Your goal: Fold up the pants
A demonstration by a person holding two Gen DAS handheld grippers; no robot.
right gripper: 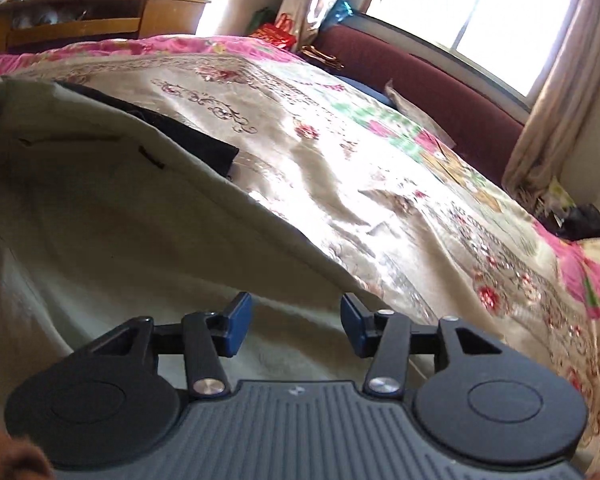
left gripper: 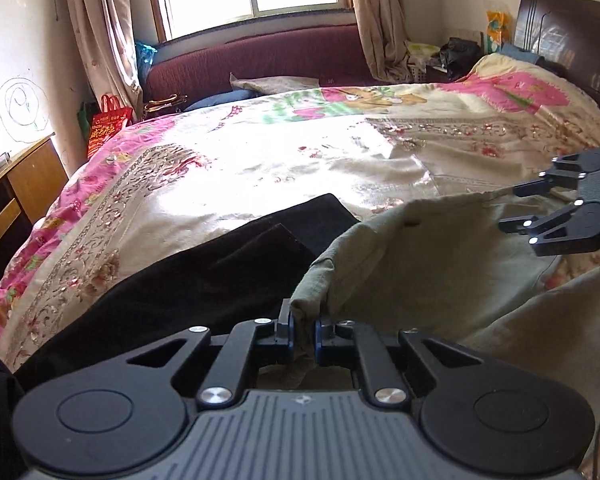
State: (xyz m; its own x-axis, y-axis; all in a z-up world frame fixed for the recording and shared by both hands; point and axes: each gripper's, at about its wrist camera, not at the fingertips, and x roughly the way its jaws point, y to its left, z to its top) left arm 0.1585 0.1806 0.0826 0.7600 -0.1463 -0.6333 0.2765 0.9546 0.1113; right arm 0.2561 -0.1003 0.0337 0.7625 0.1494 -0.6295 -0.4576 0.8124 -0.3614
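Pinching a corner of the khaki pants [left gripper: 416,264], the left hand-held gripper [left gripper: 304,330] has its blue pads drawn close with a bunch of cloth nipped between them; the fabric rises from the pinch and runs off to the right.

Right hand-held gripper [right gripper: 296,320]: fingers spread wide, nothing between the pads. In the right wrist view it sits low over the pale cloth, at or just short of the pants' edge; contact cannot be told. In the left wrist view it shows at the far right, jaws apart, next to the opposite corner of the same edge.

Pants: lying on the near part of the bed [left gripper: 228,152], partly lifted on the left side, sagging in between. A dark garment [left gripper: 188,276] lies just to their left on the floral bedspread [right gripper: 380,184], partly under the khaki edge.

Handling, judged: light, soft woven cloth, no stiffness. It will droop and crease wherever unsupported. Not slippery against rubbery pads, but the satin-looking bedspread beneath may let it slide. Best hold is at a seamed edge or corner, where layers are thicker; the right side wants a matching corner pinch so the edge can be carried level.
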